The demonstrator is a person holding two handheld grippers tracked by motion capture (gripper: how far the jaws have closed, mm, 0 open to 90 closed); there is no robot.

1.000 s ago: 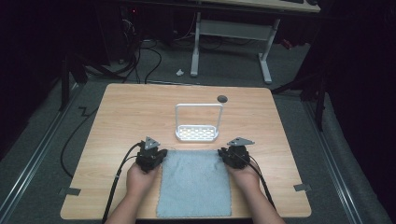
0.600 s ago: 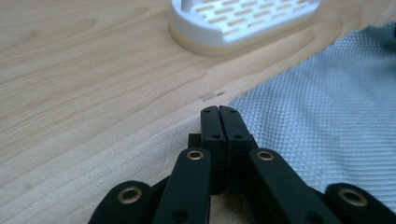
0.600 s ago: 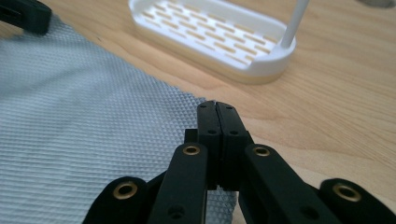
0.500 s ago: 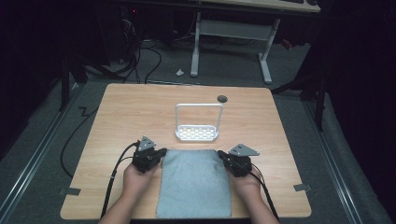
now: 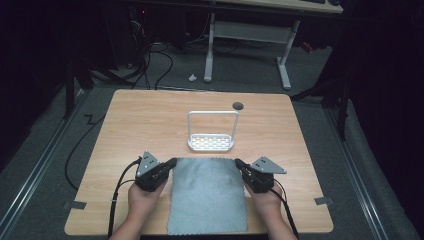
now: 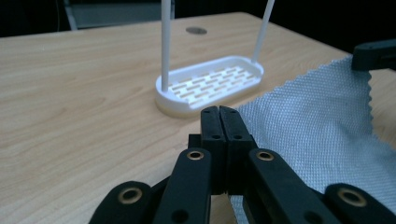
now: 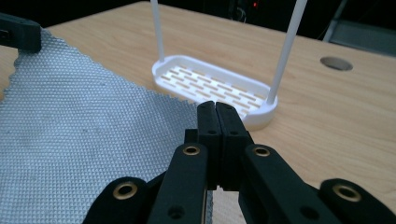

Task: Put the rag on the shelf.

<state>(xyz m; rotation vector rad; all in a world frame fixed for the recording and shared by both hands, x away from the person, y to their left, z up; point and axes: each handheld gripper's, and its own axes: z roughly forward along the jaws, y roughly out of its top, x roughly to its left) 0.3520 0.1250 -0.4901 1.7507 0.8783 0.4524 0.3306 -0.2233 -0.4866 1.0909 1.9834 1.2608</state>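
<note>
Cloth [image 5: 207,195]: grey, waffle-textured, flat on table [image 5: 150,120] at near edge, between the two hands. Near end reaches the table's front edge; far edge just short of rack.
L gripper [image 5: 171,163]: at cloth's far-left corner, jaws together, clamped on that corner. In left gripper view the cloth [image 6: 322,112] lifts off the wood toward the black jaws.
R gripper [image 5: 238,163]: at cloth's far-right corner, jaws together, pinching that corner. In right gripper view the cloth [image 7: 79,135] runs in under the jaw tips.
Corners: both far corners raised a bit off the table; rest of cloth lies flat.
Rack [image 5: 211,142]: white, slotted oval base w/ tall hoop handle, upright, mid-table, just beyond cloth, not touching.
Hole [image 5: 238,105]: round grommet in tabletop, behind rack, near far edge.
Hands: L hand [image 5: 142,200] and R hand [image 5: 267,200] come in from bottom, cables trailing back off the table.
</note>
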